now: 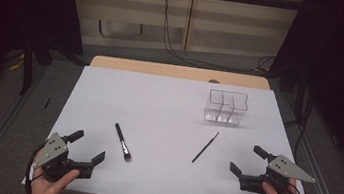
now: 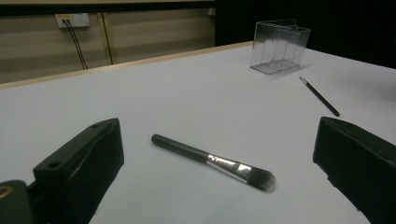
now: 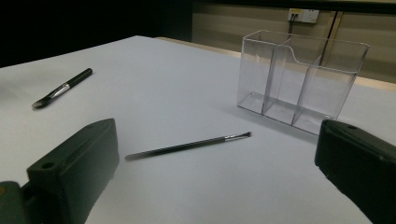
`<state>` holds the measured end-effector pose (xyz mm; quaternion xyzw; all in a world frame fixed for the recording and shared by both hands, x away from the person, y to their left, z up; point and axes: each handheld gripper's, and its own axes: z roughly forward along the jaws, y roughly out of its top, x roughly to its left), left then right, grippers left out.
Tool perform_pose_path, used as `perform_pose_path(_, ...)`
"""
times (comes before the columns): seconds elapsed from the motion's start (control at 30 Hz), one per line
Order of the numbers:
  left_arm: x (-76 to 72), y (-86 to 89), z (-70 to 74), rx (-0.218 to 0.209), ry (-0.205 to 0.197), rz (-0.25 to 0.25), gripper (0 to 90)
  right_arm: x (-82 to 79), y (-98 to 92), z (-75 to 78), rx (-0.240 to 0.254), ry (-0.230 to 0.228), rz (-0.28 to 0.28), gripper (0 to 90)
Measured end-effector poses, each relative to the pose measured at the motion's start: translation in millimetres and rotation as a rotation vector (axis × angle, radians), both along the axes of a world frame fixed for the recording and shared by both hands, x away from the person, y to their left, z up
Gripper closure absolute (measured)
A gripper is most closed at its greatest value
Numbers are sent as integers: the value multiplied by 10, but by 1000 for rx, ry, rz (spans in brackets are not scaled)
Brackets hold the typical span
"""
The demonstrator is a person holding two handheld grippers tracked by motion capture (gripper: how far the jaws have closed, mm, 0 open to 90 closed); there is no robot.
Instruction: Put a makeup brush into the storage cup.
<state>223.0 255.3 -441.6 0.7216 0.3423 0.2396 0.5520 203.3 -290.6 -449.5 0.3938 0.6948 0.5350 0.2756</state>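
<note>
Nearest the camera, at the near edge of the white surface (image 1: 168, 106), a person's two hands each hold a gripper with nothing between its jaws. Both the left gripper (image 1: 87, 147) and the right gripper (image 1: 247, 160) have their jaws spread wide apart.

Taking the clear three-compartment organiser (image 1: 226, 107) as the landmark, it stands upright toward the far right of the surface. A thick makeup brush (image 1: 122, 142) lies flat well to the organiser's near left, just ahead of the left gripper. Its long axis runs slantwise, with the dark handle end pointing away toward the far left and the bristle head pointing back toward the person. A thin liner brush (image 1: 205, 147) lies flat on the near side of the organiser, a little to its left. Its long axis slants toward the organiser, with the small tip at the end closer to it, as the right gripper view shows. Both brushes lie apart from the organiser and from each other.
</note>
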Motion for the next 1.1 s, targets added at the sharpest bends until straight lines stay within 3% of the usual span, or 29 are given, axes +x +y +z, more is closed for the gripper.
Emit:
perform_pose_path(0.1,23,-6,-14,0,20,2,17,2,-4,-4,-1,3,2,0)
perform_pose_path(0.47,31,-38,-7,18,19,-26,19,21,-22,-15,8,13,5,0)
perform_pose_path(0.8,76,-102,9,30,0,-63,21,-18,-27,-11,0,14,-6,0)
perform_pose_path(1.1,162,-179,106,27,-48,-67,23,-22,-16,-9,-4,17,-2,0)
